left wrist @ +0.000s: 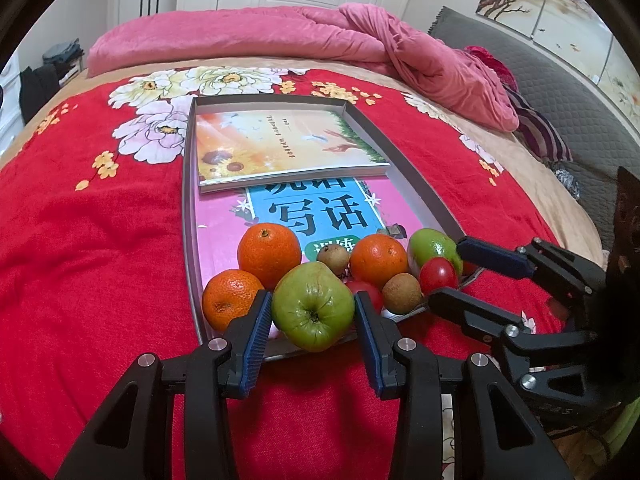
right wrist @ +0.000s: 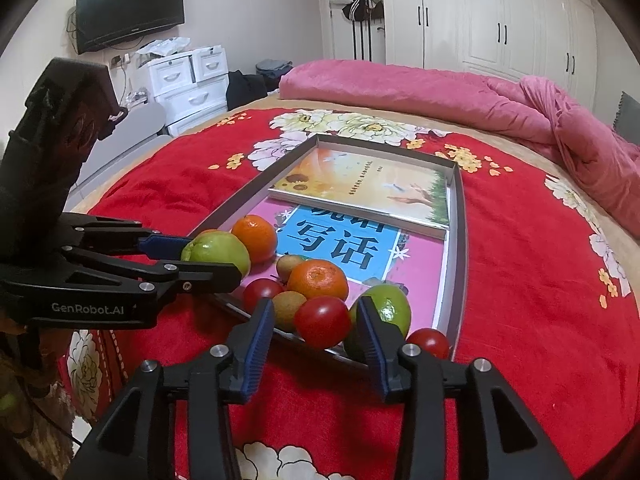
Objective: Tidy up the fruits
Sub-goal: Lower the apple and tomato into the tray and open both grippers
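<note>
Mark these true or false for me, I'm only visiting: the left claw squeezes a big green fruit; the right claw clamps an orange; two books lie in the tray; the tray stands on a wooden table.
1. The left gripper presses its pads on the large round green fruit. True.
2. The right gripper clamps an orange. False: its jaws stand open around a round red tomato, with a gap at one pad.
3. Two books lie in the shallow grey metal tray. True: a sunflower-cover book overlaps a pink and blue book.
4. The tray stands on a wooden table. False: it lies on a red flowered bedspread.
</note>
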Demonstrator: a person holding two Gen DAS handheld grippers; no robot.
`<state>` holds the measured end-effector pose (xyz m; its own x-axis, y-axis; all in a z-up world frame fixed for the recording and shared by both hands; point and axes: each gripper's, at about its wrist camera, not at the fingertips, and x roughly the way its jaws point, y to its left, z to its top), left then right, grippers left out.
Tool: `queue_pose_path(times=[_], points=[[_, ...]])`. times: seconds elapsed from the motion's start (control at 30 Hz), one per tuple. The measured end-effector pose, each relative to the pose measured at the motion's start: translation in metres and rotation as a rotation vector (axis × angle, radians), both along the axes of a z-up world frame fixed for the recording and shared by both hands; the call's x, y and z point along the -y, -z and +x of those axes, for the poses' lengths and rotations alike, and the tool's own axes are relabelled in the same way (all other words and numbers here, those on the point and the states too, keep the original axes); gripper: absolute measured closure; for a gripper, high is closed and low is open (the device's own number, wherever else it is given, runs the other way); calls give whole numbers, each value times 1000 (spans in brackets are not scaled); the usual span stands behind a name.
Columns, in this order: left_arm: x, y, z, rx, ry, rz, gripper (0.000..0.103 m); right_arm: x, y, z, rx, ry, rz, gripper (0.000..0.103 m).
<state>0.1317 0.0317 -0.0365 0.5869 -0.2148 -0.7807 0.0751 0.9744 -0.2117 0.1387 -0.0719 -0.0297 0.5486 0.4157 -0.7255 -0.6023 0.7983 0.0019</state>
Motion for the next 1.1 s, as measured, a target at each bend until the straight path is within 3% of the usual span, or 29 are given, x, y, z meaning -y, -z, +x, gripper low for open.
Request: queue_pose_path(times=[0.2, 0.73, 0.9, 1.1], points=[[0, 1, 0, -1, 0, -1, 60, 2, -11, -6, 47, 2, 7, 51], [-3, 1, -1, -8, -14, -40, 59, 5, -11, -6, 56, 26, -12, 43], [-5, -3, -4, 6, -23, -59, 50, 7, -12, -4, 61, 44, -13, 36], [-8, -9, -7, 26, -29, -59, 48, 11, -13, -3, 59, 66, -12, 35]])
